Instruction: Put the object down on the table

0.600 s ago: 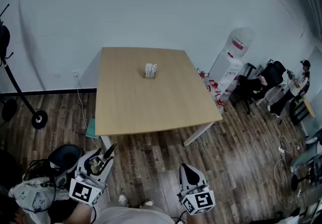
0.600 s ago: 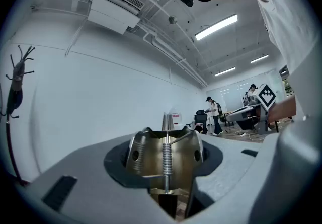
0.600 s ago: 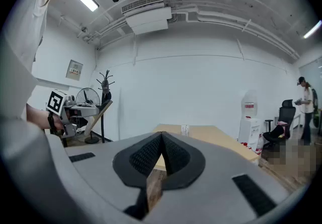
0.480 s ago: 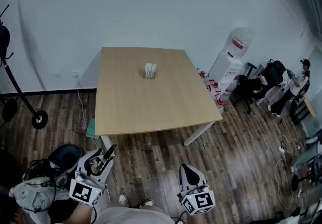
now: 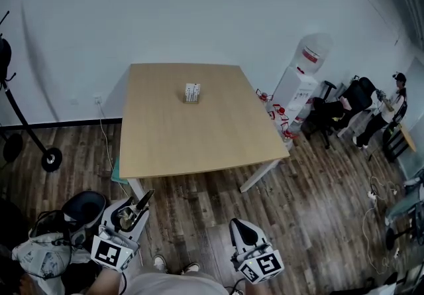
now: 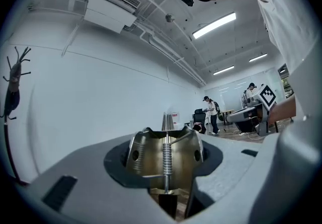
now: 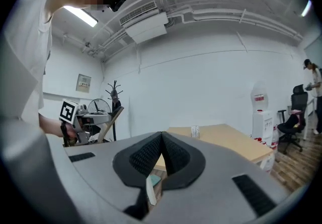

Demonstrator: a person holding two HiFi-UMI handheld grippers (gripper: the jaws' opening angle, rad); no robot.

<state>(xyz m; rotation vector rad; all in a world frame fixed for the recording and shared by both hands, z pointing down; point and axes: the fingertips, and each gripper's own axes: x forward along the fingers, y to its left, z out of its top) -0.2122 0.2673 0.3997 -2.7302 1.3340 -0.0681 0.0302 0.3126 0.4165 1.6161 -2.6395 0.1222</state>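
Still, left gripper (image 5: 131, 209) grips metal object (image 6: 165, 153).

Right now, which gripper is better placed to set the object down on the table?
Left. The left gripper holds the spring-loaded metal tool in its jaws; the right gripper has its jaws together, empty. Both stand short of the table.

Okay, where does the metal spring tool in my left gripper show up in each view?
Head view: metal spring tool, bottom left.
Left gripper view: bottom centre, between the jaws.
Right gripper view: left of centre, at mid height.
Shared landmark: coat stand, at the left in all three.
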